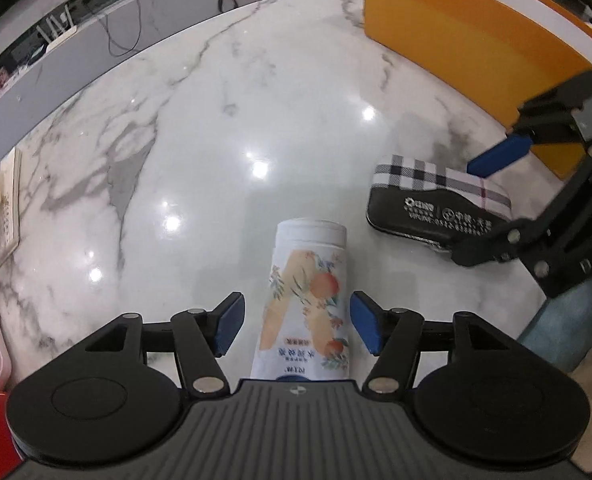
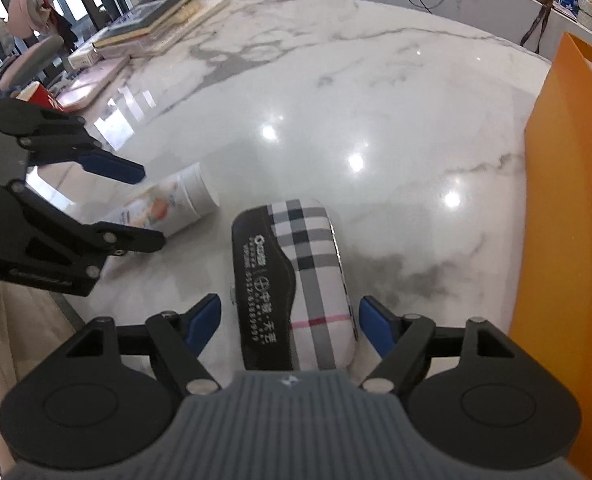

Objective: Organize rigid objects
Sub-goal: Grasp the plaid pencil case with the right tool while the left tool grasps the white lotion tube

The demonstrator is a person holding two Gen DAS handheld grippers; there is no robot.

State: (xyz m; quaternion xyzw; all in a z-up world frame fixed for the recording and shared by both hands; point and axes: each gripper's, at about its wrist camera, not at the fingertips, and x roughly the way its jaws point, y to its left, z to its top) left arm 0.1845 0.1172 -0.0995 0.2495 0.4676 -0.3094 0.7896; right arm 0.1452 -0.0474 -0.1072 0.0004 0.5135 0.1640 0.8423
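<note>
Our left gripper (image 1: 294,322) gapes around the lying tube (image 1: 307,300); our right gripper (image 2: 288,320) gapes around the case (image 2: 296,280); bare marble table (image 2: 335,100) ahead.

This looks like a shop or reception area: a glossy white marble counter (image 2: 335,92) runs wide, with stacked framed pictures (image 2: 156,12) at ten o'clock, an orange display box (image 2: 567,200) at three, and small goods (image 2: 587,4) along a ledge at one.

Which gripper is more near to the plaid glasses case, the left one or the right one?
Right. The right gripper has its open jaws on either side of the plaid glasses case, not pressing it. The left gripper straddles the white canister, beside the case.
</note>
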